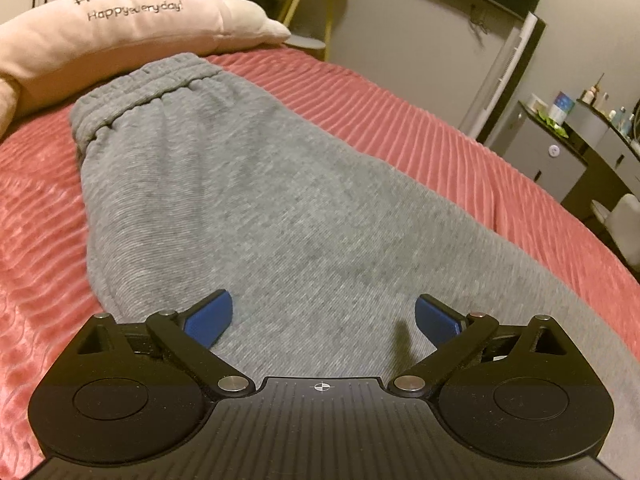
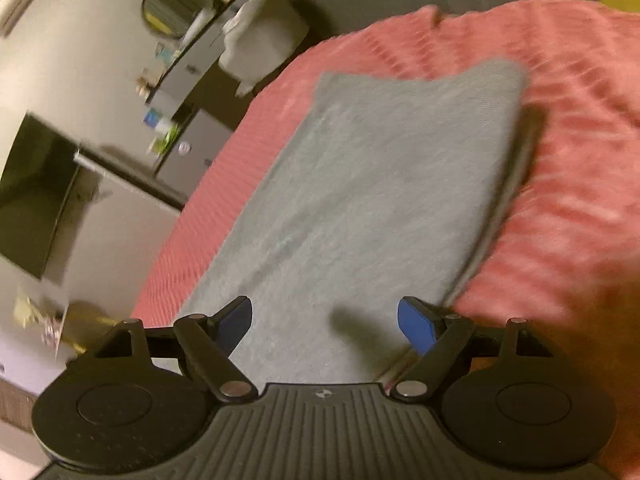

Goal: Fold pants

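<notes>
Both the left gripper (image 1: 322, 316) and right gripper (image 2: 325, 322) are spread wide over the grey pants (image 1: 256, 200) with nothing pinched, and the pants just lie flat along the pink bedspread (image 1: 420, 120), waistband up by the pillow (image 1: 120, 28).

Bed (image 1: 420, 128): covered by a pink ribbed blanket.
Pants (image 1: 248, 200): grey, lying flat lengthwise on the blanket, waistband at the pillow end.
Pillow (image 1: 120, 36): pale pink, printed lettering, touching the waistband.
</notes>
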{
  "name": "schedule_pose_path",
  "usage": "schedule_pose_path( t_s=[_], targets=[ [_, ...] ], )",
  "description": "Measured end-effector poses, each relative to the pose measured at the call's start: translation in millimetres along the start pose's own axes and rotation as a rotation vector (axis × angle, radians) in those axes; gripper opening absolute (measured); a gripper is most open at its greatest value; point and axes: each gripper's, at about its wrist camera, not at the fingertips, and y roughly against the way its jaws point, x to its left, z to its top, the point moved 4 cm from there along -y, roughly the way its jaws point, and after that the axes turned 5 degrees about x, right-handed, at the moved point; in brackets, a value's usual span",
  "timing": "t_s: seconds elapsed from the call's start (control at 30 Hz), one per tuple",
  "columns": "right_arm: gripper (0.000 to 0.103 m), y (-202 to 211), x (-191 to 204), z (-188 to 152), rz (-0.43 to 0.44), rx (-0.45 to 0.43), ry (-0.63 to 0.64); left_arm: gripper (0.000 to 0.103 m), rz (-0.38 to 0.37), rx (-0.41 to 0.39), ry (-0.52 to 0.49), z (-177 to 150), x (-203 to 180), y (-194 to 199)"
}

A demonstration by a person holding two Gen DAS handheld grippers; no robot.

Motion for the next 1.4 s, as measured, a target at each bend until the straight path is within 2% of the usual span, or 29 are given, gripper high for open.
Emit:
schedule_pose_path(
  t_s=[0.1, 0.23, 0.3, 0.43, 0.57, 0.63, 0.67, 0.8, 0.93, 1.07, 1.2, 1.4],
  targets=[
    [0.078, 19.7, -29.6, 18.4, -0.104, -0.074, -0.047, 0.103, 0.019, 0.0, -0.026, -1.2, -4.3, -2.1],
    [0.042, 29.1, -64.3, 35.0, -0.055, -0.087, -0.173, 0.103, 0.063, 0.002, -0.078, -2.9, -10.9, -7.6],
    [0.04, 26.2, -70.3, 40.7, -0.047, -0.095, -0.19, 0.103, 0.078, 0.002, -0.095, -3.6, -12.8, -9.2],
    [0.04, 10.2, -76.7, 51.9, -0.084, -0.094, -0.209, 0.103, 0.077, 0.0, -0.095, -3.2, -11.1, -9.7],
    [0.039, 2.0, -73.5, 61.9, -0.073, -0.112, -0.208, 0.103, 0.078, -0.002, -0.092, -2.8, -10.7, -9.8],
    [0.02, 2.6, -65.5, 66.1, -0.087, -0.129, -0.151, 0.103, 0.09, -0.002, -0.105, -3.4, -12.6, -11.2],
    [0.018, 2.8, -62.2, 66.3, -0.085, -0.133, -0.127, 0.103, 0.098, -0.002, -0.113, -3.8, -13.7, -12.0],
    [0.016, 5.8, -51.7, 66.9, -0.075, -0.153, -0.054, 0.103, 0.112, -0.002, -0.13, -3.1, -14.2, -14.3],
    [0.024, -1.7, -53.6, 70.3, -0.092, -0.126, -0.065, 0.103, 0.108, -0.001, -0.129, -2.2, -12.9, -14.4],
    [0.021, -4.0, -49.2, 72.6, -0.125, -0.124, -0.043, 0.103, 0.103, -0.003, -0.123, -2.1, -12.5, -13.8],
    [0.017, 2.1, -26.4, 71.5, -0.187, -0.152, 0.067, 0.103, 0.091, -0.006, -0.11, -1.1, -11.1, -12.8],
    [0.015, 22.1, 16.1, 66.6, -0.167, -0.223, 0.219, 0.103, 0.077, -0.007, -0.096, -1.7, -10.6, -9.6]
  ],
)
